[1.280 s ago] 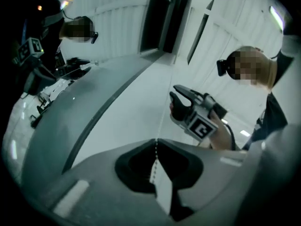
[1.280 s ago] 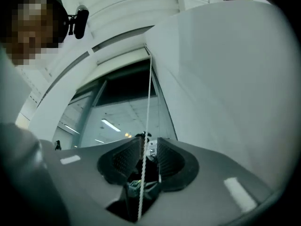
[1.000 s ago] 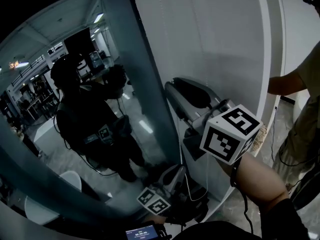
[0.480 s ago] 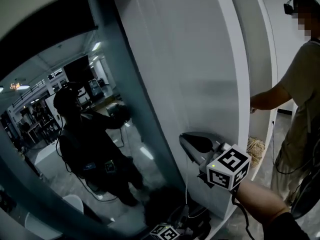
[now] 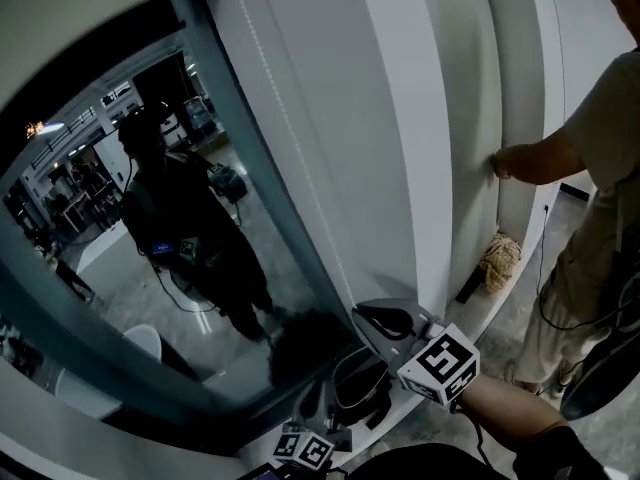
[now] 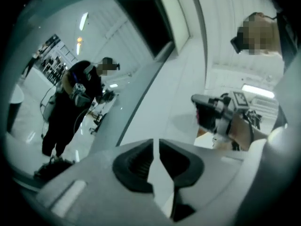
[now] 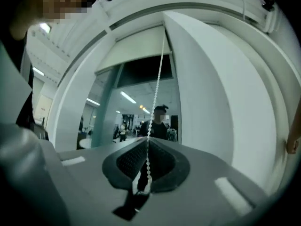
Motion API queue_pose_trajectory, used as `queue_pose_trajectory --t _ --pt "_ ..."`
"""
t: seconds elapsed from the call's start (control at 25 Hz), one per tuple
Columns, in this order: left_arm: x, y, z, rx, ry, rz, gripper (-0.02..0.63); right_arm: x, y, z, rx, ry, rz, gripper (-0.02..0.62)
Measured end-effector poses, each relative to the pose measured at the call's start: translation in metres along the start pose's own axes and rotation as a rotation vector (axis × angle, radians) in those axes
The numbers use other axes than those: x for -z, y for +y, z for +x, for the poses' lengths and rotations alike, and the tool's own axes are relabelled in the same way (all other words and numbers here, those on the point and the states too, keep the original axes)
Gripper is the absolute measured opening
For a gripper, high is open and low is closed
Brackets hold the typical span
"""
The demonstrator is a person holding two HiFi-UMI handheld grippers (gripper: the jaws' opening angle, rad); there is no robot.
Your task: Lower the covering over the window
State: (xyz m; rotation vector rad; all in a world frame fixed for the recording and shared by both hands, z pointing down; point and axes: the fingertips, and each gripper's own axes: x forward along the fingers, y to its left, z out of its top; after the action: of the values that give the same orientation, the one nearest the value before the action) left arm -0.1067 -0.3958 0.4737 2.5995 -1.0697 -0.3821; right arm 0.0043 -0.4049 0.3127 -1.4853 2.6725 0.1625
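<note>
- Dark window glass [image 5: 150, 218] fills the left half of the head view and mirrors a lit hall and a person in dark clothes [image 5: 185, 218].
- A curved white wall panel [image 5: 400, 118] runs down the middle of that view, right of the glass.
- The covering [image 7: 141, 44], a pale blind, sits at the top of the window opening, upper centre in the right gripper view. It hides only the top strip, and the glass below it is bare.
- A white bead chain [image 7: 155, 93] hangs from beside the blind's right end straight down into the right gripper [image 7: 146, 142].
- That gripper's pads are closed on the chain, which runs taut through the slit between them.
- In the head view the right gripper is low and right of centre, its marker cube [image 5: 440, 363] toward the camera.
- The left gripper [image 6: 156, 142] shows its jaws a narrow slit apart, with nothing between them.
- It points up at the white panel, with the right gripper at the right of its own view.
- A second person [image 5: 590, 168] stands at the right edge of the head view, one hand [image 5: 500, 163] on the white wall.
- A straw-coloured bundle [image 5: 500, 258] lies at the foot of that wall.
</note>
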Motion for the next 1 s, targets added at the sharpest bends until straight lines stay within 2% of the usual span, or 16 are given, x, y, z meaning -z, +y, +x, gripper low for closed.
queue_pose_trajectory --t 0.08,0.16,0.28,0.44,0.56,0.64,0.72,0.8,0.92,1.0 --pt "-0.015 -0.033 -0.003 0.001 -0.044 0.102 0.075 0.044 0.011 -0.016 -0.007 0.101 -0.074 0.012" --pt "-0.017 -0.052 -0.012 -0.027 -0.061 0.160 0.107 0.094 0.024 -0.033 -0.031 0.194 -0.036 0.012" --pt "-0.017 -0.079 -0.020 0.001 -0.069 0.145 0.107 0.153 0.053 -0.056 -0.094 0.281 0.026 0.012" --pt "-0.037 -0.140 0.007 0.098 -0.131 0.181 0.133 0.216 0.086 -0.093 -0.193 0.406 -0.041 0.012" --pt "-0.055 -0.161 0.030 0.067 -0.199 0.207 0.135 0.268 0.101 -0.126 -0.252 0.525 0.025 0.012" --pt "-0.069 -0.167 0.039 0.054 -0.230 0.210 0.135 0.286 0.108 -0.145 -0.265 0.560 0.085 0.012" --pt "-0.079 -0.176 0.045 0.079 -0.254 0.208 0.117 0.288 0.105 -0.155 -0.253 0.563 0.127 0.009" --pt "-0.082 -0.186 0.050 0.114 -0.249 0.206 0.022 0.287 0.096 -0.160 -0.235 0.563 0.134 0.008" --pt "-0.078 -0.197 0.054 0.155 -0.232 0.198 0.015 0.288 0.089 -0.165 -0.217 0.566 0.153 0.008" --pt "-0.070 -0.196 0.054 0.157 -0.191 0.188 0.014 0.292 0.087 -0.170 -0.215 0.585 0.186 0.009"
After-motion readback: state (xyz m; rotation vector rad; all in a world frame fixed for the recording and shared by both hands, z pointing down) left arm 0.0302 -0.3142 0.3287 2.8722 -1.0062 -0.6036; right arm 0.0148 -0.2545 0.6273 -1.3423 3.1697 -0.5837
